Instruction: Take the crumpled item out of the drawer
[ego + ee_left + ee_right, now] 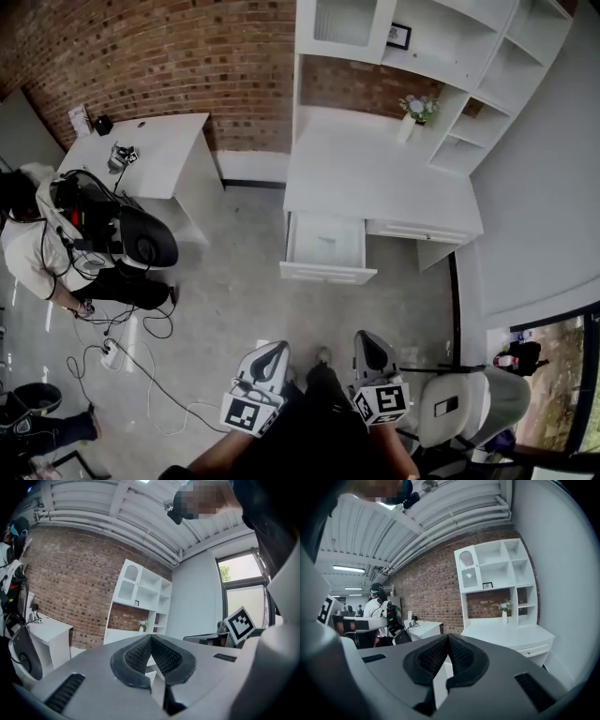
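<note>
We're holding the left gripper (275,351) and right gripper (368,341) near us, fingers pressed together, empty. Crumpled item (328,241) is showing faintly in the far open drawer (328,273); likely light and soft, so we're pinching a raised fold.

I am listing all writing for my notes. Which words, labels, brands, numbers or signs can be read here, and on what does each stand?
No words or numbers are readable.
Marker cubes: black-and-white square patterns, no letters.
Framed picture on the shelf: too small to read.
Card on the side desk: too small to read.
</note>
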